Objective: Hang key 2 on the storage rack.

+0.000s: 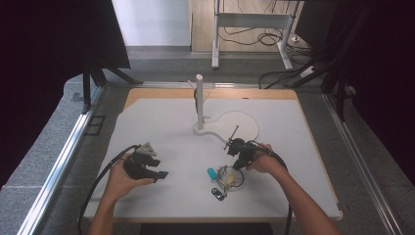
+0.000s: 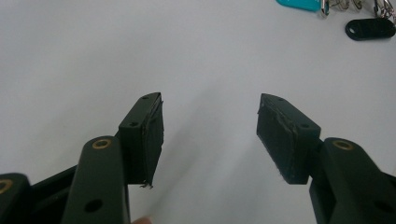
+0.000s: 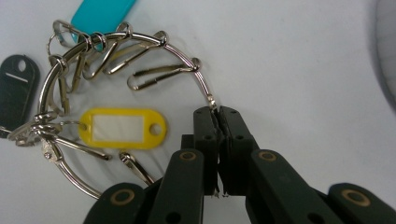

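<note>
A large metal key ring (image 3: 144,35) lies on the white table top (image 1: 161,117), strung with several clips and a yellow tag (image 3: 122,128), a teal tag (image 3: 100,14) and a black tag (image 3: 16,93). My right gripper (image 3: 217,116) is shut on the ring's wire at its right side, near the ring's clasp end. In the high view the right gripper (image 1: 238,165) hangs over the key ring (image 1: 230,177) at centre front. My left gripper (image 1: 161,175) rests to the left, open, with nothing between its jaws (image 2: 210,130); the teal tag (image 2: 299,3) and black tag (image 2: 370,29) lie beyond it.
A white upright post (image 1: 199,103) on a curved base with a round plate (image 1: 240,125) stands at the back middle of the table. A wooden edge borders the white top. Desk legs and cables are on the floor beyond.
</note>
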Demonstrator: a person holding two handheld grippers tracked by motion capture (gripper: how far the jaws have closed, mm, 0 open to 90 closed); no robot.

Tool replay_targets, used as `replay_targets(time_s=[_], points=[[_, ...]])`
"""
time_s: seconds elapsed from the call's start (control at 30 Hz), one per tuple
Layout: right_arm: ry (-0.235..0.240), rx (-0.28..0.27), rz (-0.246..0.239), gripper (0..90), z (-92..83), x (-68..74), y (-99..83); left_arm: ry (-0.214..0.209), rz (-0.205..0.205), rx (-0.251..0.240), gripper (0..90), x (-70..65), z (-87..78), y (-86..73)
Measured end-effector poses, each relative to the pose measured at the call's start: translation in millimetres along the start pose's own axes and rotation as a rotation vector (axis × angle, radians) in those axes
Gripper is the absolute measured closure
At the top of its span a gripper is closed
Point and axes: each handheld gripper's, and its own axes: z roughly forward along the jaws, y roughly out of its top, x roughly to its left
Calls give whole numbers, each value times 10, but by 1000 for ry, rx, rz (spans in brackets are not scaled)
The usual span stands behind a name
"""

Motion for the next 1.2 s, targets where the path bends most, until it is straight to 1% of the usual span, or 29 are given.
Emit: replay_targets(time_s=[0.03,0.1,0.17,0.2,0.3,0.4,0.43,0.5,0.6,0.63,0.73,0.77,0.93,1.1,1.13,1.2], points=[[0,0,0,870,0,0,0,0,0,0,419,0,0,0],[9,-10,16,870,-44,-19,-35,-1,1,-1,419,4,-3,-2],[9,-19,16,870,-66,-28,-49,0,3,-1,419,6,-3,-2],[3,-34,22,870,-121,-34,-72,-1,1,-1,419,5,-1,-3],[-15,-51,26,870,-205,-28,-86,-1,0,3,419,2,-2,-1],[-33,-68,16,871,-298,-20,-90,0,2,4,419,0,-7,-2],[-43,-77,3,871,-341,-14,-93,-1,1,4,419,0,-9,-2],[-62,-91,-1,872,-408,-7,-100,-1,2,4,419,0,-9,-3],[-73,-98,-6,873,-459,-6,-109,-1,2,3,419,0,-8,-3],[-89,-103,-10,874,-527,-3,-117,-1,2,4,419,0,-7,-3],[-103,-115,-6,876,-633,8,-116,-1,4,4,419,1,-5,-2],[-111,-119,-13,876,-666,9,-112,-1,4,4,419,0,-5,-2],[-131,-124,-25,880,-803,61,-78,-1,4,3,419,-2,-8,-3],[-153,-129,-33,881,-888,90,-50,-1,4,4,419,0,-10,-4],[-167,-129,-38,881,-935,101,-34,-1,1,1,419,0,-8,-5],[-176,-125,-41,881,-981,112,-16,-1,0,1,419,3,-8,-7]])
